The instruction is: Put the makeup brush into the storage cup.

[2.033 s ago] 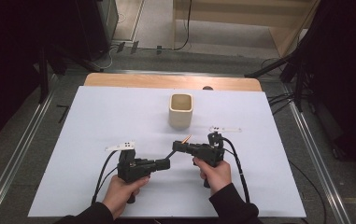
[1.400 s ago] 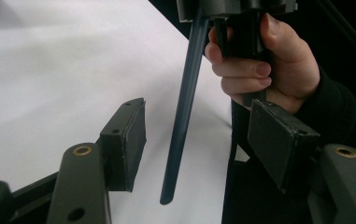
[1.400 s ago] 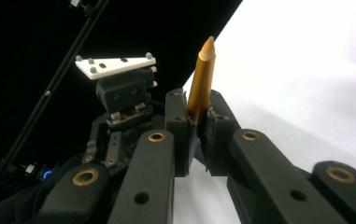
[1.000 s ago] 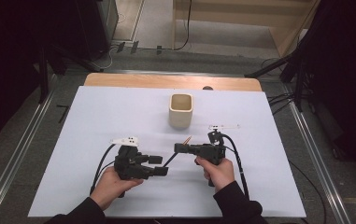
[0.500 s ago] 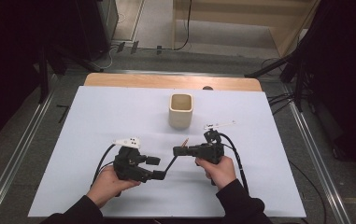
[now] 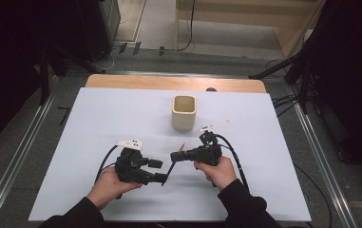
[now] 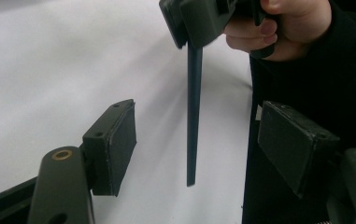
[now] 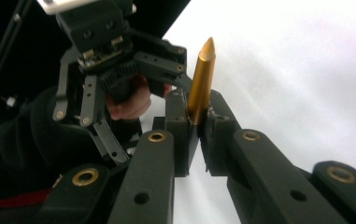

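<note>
The right gripper (image 6: 175,157) is clenched on a pen (image 8: 201,81) near its gold, pointed end, which juts up past the jaws in the right gripper view. The pen's dark barrel (image 7: 194,116) runs down from that grip, and its free end hangs in the gap of the left gripper (image 7: 196,151), whose pads (image 7: 122,144) stand apart on either side without touching it — the jaws have just been opening and then eased in slightly. In the high view the barrel slants from the right gripper down to the left gripper (image 6: 156,171), well short of the cream cup (image 6: 184,113) farther up the white table (image 6: 273,156). The long axis thus lies along the left gripper's gap — closing would catch it. The pen's clamped middle is hidden; a small white strip (image 6: 214,126) beside the cup is too small to identify.
</note>
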A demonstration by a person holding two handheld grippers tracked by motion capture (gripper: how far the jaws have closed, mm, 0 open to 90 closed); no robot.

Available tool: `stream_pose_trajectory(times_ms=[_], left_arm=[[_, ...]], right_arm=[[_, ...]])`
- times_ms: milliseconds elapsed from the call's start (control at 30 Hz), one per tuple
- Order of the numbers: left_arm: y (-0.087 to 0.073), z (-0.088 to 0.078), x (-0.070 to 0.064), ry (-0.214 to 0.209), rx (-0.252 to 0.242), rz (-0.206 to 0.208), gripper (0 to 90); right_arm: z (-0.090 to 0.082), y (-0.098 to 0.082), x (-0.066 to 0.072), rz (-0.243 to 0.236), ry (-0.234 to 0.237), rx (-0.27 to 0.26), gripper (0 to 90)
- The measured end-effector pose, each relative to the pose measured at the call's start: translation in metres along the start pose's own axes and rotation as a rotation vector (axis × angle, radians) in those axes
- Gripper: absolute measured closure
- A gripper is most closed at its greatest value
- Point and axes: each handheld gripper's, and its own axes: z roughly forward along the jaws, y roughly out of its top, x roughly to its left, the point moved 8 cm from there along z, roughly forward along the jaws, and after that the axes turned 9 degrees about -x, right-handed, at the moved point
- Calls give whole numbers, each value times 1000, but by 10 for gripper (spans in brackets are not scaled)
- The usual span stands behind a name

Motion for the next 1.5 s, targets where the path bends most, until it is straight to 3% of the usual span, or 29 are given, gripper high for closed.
stream_pose_trajectory(times_ms=[300, 567, 700, 867, 1200, 1500], left_arm=[[-2, 2, -1, -23, 29, -4, 335], [-5, 7, 0, -16, 68, -19, 447], [-4, 8, -2, -25, 59, -40, 604], [-4, 9, -4, -35, 65, -50, 709], [-5, 10, -3, -34, 71, -51, 833], [-4, 10, -3, -26, 66, -47, 839]], right_arm=[[8, -3, 5, -31, 32, 45, 834], [17, -4, 11, -84, 61, 102, 833], [18, -4, 11, -86, 70, 108, 833], [20, -5, 11, -78, 73, 107, 832], [21, -5, 10, -62, 71, 110, 832], [21, -4, 10, -73, 64, 101, 826]])
